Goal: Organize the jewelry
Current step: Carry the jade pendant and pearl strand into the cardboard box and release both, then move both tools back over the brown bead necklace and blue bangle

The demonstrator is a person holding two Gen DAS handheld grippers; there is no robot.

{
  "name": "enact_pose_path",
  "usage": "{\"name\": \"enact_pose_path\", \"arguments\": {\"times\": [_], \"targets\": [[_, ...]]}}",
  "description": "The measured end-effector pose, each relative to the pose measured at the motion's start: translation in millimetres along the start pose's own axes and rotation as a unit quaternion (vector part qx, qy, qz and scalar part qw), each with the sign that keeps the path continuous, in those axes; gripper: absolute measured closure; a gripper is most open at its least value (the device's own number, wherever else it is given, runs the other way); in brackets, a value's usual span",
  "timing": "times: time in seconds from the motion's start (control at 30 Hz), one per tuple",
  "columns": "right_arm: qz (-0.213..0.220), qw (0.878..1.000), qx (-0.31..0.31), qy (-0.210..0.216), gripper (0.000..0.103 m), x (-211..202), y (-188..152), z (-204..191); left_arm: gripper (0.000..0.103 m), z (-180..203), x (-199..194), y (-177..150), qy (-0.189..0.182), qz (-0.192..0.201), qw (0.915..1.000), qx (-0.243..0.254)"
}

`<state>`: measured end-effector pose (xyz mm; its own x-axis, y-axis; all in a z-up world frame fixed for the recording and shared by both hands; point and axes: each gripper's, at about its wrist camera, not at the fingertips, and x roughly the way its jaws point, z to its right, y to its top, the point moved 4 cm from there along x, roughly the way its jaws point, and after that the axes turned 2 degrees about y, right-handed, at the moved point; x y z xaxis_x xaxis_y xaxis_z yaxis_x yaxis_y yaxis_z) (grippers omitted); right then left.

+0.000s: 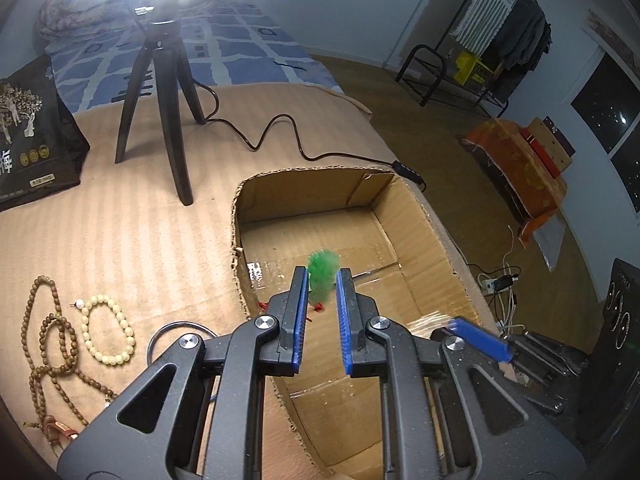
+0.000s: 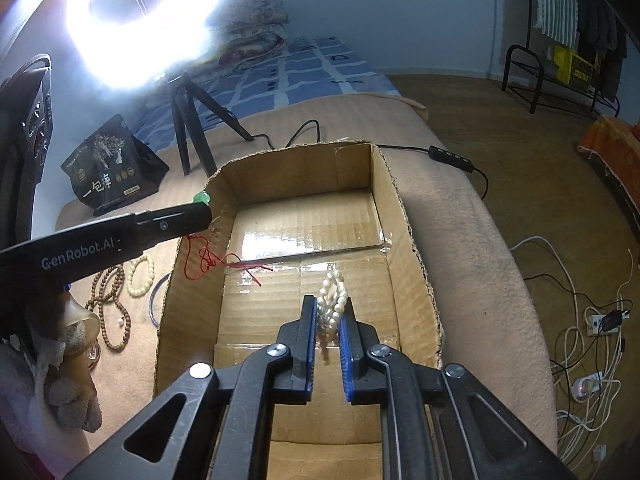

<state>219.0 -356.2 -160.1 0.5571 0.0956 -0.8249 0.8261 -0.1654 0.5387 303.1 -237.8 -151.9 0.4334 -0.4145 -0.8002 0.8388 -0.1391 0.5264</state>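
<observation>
Two grippers: both over the cardboard box, one per wrist view.

Left wrist view:
- Left gripper: jaws nearly closed, gripping a green pendant between the blue pads, over the box's near-left corner.
- Red cord: small red bits show just below the pendant, between the fingers.
- Beige blanket: spread under the box.
- Loose jewelry: brown bead necklace and cream bead bracelet lie on the blanket, left of the box; a thin metal bangle lies just beside the bracelet, partly hidden by the gripper.
- Tripod: stands behind, its cable running along the box's far wall.
- Black pouch: upright at far left.

Right wrist view:
- Right gripper: jaws partly apart, with a white pearl bracelet between them, low above the box floor; whether the pads press it I cannot tell.
- Left gripper: reaches in from the left, over the box's left wall, the pendant at its tip and the cord dangling into the box.
- Ring light: glaring at top left.
</observation>
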Motion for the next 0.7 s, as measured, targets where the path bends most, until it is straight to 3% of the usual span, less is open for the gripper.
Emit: {"name": "enact_pose_path", "arguments": {"times": [0.13, 0.5, 0.7], "targets": [[0.009, 1.0, -0.002, 0.0, 0.073, -5.6, 2.3, -2.3, 0.091, -3.3, -5.6, 1.1, 0.003, -0.003, 1.0, -0.001], [0.024, 1.0, -0.003, 0.0, 0.072, -20.7, 2.0, -5.0, 0.091, -19.4, -42.0, -5.1, 0.02, 0.018, 0.9996, 0.0], [0.04, 0.999, -0.017, 0.012, 0.06, -33.5, 4.8, -19.5, 0.091, -30.9, -69.9, -10.1, 0.033, 0.032, 0.9989, 0.002]]}}
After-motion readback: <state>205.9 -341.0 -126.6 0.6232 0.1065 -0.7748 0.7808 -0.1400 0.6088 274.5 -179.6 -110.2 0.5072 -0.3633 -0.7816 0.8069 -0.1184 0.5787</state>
